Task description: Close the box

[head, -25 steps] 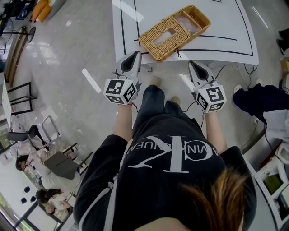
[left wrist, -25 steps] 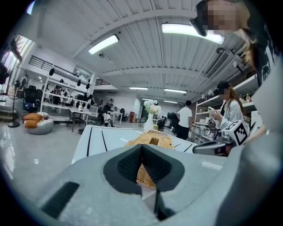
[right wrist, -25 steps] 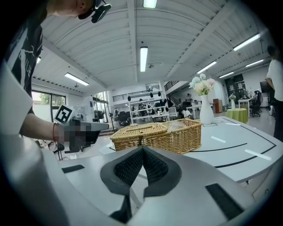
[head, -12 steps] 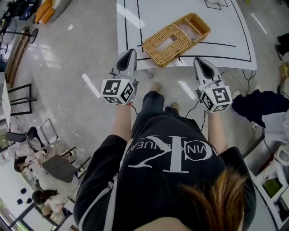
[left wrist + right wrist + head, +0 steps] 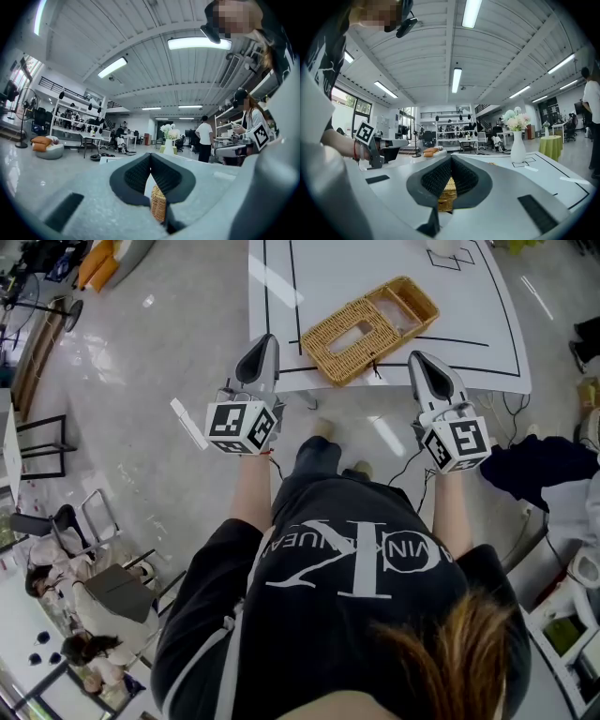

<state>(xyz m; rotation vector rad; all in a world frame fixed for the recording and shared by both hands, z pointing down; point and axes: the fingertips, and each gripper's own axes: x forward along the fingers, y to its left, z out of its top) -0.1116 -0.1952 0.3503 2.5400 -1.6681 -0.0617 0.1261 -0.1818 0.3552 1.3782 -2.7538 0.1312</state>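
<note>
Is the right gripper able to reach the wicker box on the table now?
Probably yes. The right gripper is at the near edge of the table, the wicker box lies just ahead to its left, and nothing stands between them.

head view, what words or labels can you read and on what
"CK": big white letters, upside down, on the shirt.
Smaller white letters across them: creased, can't read for sure.
Marker cubes on left gripper and right gripper: square patterns only, no words.
</note>
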